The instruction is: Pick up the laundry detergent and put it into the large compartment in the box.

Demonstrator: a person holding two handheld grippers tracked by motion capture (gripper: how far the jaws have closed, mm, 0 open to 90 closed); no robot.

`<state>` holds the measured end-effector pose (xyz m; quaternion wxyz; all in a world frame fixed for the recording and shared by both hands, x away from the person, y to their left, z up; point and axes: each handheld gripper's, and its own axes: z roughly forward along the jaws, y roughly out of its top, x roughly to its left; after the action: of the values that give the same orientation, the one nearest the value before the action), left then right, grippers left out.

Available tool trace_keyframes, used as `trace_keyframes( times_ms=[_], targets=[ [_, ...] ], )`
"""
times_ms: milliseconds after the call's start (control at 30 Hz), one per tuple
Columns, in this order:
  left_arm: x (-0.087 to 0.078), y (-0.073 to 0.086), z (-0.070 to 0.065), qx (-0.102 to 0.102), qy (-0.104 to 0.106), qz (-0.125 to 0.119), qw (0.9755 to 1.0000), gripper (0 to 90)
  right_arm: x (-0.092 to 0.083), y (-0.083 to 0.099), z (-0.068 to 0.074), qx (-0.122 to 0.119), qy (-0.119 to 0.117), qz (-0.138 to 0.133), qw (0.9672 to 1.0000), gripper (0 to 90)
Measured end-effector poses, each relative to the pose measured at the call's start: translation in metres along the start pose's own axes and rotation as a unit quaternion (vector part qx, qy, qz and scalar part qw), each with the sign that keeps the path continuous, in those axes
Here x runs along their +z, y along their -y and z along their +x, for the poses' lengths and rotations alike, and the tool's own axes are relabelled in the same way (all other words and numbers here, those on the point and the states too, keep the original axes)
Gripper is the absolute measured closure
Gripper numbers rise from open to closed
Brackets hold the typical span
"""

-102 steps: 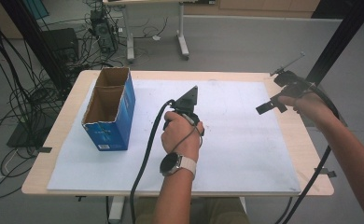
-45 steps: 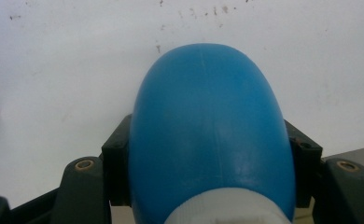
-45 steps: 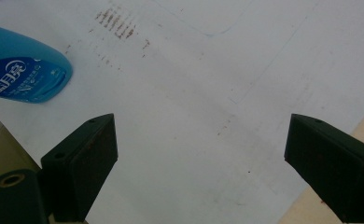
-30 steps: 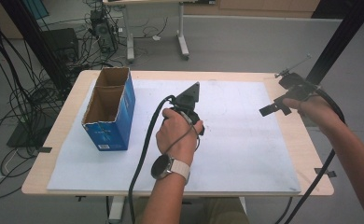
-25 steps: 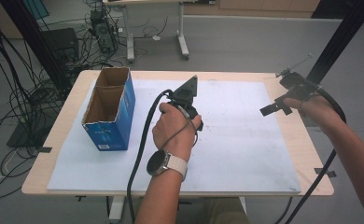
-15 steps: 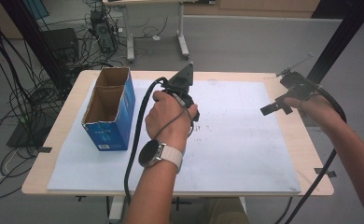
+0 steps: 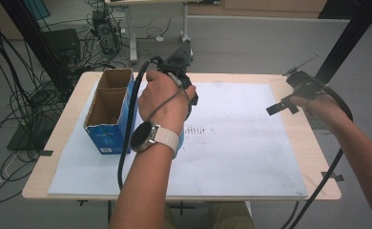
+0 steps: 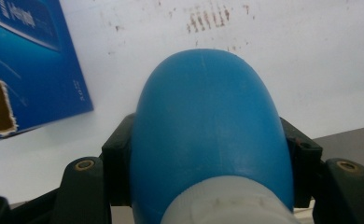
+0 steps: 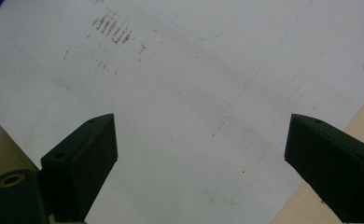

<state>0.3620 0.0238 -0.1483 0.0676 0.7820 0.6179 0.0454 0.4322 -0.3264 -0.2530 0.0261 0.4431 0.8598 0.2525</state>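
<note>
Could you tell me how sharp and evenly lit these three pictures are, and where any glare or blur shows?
High view: even, soft light, sharp throughout. Left gripper view: the blue object between the jaws is close and slightly soft, with a faint sheen. Right gripper view: the white mat is crisp, the near jaws dark and a little soft.

A grey floor (image 7: 251,45) lies beyond the pale wooden surface (image 7: 313,157); tangled black cables (image 7: 17,95) and a white-legged desk (image 7: 131,33) stand behind it.

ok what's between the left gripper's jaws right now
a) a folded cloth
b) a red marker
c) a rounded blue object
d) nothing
c: in the left gripper view a rounded blue object with a pale end sits clamped between the two black jaws of the left gripper, above the white mat.
</note>
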Motion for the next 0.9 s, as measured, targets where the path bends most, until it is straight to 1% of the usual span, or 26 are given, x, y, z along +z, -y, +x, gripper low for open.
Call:
trace_keyframes(
  times_ms=[100, 300, 533, 667, 833, 900],
  targets=[
    [-0.01, -0.004, 0.001, 0.0, 0.0, -0.005, 1.0, 37.2, -0.004, -0.004, -0.003, 0.003, 0.0, -0.006, 1.0, 9.4],
    [-0.026, -0.011, 0.007, 0.003, 0.001, -0.014, 0.9999, 37.3, -0.006, -0.01, -0.006, 0.004, 0.001, -0.005, 1.0, 9.4],
    [-0.035, -0.016, 0.018, 0.007, 0.004, -0.017, 0.9998, 37.3, -0.003, -0.012, -0.009, 0.009, -0.002, -0.001, 1.0, 9.4],
    [-0.041, -0.016, 0.026, 0.004, 0.005, -0.024, 0.9997, 37.3, -0.003, -0.014, -0.009, 0.013, -0.002, -0.002, 0.9999, 9.4],
    [-0.047, -0.017, 0.037, 0.005, 0.009, -0.031, 0.9995, 37.3, -0.005, -0.018, -0.005, 0.012, 0.0, -0.003, 0.9999, 9.4],
    [-0.048, -0.017, 0.043, 0.003, 0.009, -0.04, 0.9991, 37.3, -0.005, -0.019, -0.004, 0.014, 0.002, -0.001, 0.9999, 9.4]
  ],
)
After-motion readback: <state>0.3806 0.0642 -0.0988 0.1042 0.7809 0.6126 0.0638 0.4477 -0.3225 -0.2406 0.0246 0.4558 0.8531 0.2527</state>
